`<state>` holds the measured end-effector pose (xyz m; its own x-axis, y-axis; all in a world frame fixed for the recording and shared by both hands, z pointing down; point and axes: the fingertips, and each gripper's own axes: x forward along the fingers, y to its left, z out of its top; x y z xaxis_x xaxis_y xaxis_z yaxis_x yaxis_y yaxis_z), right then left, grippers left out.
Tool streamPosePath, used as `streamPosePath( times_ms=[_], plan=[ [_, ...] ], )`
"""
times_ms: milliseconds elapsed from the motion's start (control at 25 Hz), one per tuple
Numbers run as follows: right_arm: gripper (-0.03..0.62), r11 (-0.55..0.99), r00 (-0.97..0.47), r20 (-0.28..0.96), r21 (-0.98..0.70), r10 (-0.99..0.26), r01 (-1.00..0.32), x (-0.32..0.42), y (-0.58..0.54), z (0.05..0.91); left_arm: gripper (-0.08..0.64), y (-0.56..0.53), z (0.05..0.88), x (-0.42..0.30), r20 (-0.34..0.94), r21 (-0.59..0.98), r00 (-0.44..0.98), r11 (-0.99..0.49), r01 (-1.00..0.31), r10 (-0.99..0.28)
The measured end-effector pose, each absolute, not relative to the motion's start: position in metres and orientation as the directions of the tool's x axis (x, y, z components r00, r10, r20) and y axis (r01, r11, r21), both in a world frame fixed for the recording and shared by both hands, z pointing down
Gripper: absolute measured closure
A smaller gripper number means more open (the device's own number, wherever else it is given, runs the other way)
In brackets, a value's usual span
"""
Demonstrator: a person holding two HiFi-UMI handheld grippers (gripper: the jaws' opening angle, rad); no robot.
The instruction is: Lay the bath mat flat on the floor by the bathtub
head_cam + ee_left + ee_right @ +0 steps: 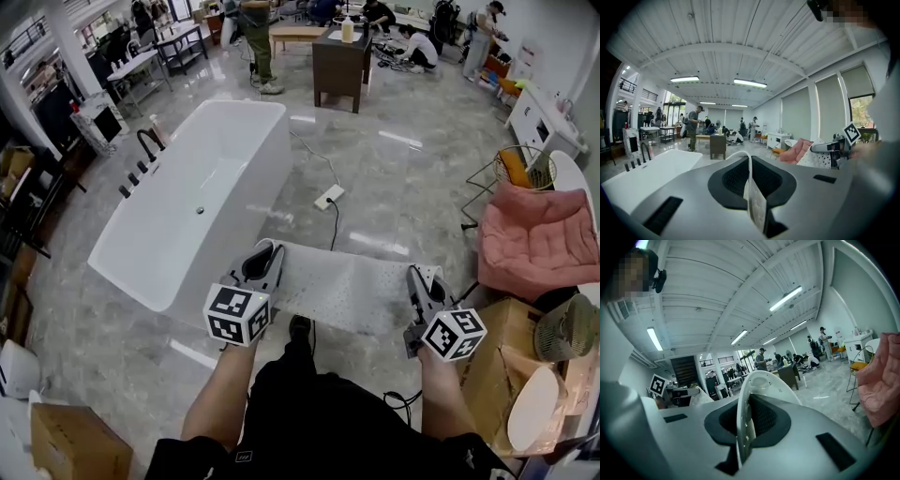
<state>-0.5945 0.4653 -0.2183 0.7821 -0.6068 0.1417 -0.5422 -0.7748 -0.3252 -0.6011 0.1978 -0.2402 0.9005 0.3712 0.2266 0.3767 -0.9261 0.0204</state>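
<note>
Tools: 2 | left tool [268, 249] and right tool [414, 276] each clamped on bath mat [345, 287] | mats: 1 | bathtub [192, 220]: 1

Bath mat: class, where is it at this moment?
In the head view's lower centre, the bath mat hangs stretched between the left gripper and right gripper, each shut on an end, just right of the bathtub.
</note>
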Motion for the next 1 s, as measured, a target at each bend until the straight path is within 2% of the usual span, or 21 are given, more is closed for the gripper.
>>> streamPosePath(
  times_ms=[240,800,1000],
  plan=[
    [0.572,-0.788,0.788,0.167,-0.319,-0.593,-0.526,-0.553,0.456,-0.214,0.535,0.191,-0.237,-0.553,0.211,0.086,0.889,-0.913,0.398,0.407],
    [0.572,-0.827,0.809,0.226,-0.313,-0.543,-0.467,-0.38,0.36,-0.215,0.535,0.098,-0.232,-0.374,0.24,0.084,0.854,-0.886,0.456,0.462],
    [0.572,-0.835,0.81,0.244,-0.311,-0.532,-0.455,-0.342,0.327,-0.22,0.534,0.065,-0.234,-0.328,0.243,0.094,0.843,-0.876,0.473,0.48]
  ],
)
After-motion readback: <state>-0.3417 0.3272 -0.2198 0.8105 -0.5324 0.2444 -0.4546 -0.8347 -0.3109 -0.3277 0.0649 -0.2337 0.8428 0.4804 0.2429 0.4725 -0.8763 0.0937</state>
